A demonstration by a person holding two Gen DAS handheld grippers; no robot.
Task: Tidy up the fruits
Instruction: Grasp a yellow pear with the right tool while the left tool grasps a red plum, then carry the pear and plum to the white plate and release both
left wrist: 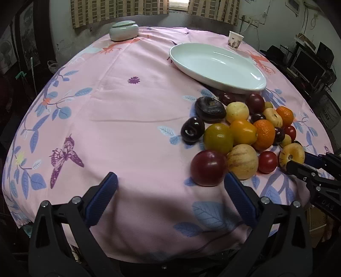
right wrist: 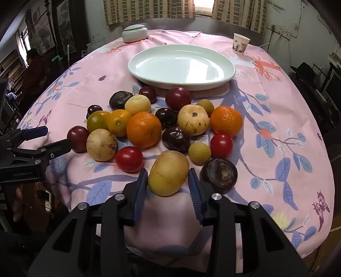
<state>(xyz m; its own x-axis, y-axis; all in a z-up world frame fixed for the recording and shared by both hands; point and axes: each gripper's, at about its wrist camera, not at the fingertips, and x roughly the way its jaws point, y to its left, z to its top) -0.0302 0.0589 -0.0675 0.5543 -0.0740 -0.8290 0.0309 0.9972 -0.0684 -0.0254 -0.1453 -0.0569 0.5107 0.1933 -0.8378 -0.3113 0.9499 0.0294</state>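
The right hand-held gripper is clamped on a yellow fruit at the near edge of the fruit pile, seemingly only at its sides; it could slip and roll off the counter. The left hand-held gripper hangs apart, empty. The white dish waits beyond.

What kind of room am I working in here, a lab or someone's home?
Most likely a lived-in home. The table wears a pink floral tablecloth, checked curtains hang at the window behind, and a white oval plate and a paper cup sit out as in ordinary use.
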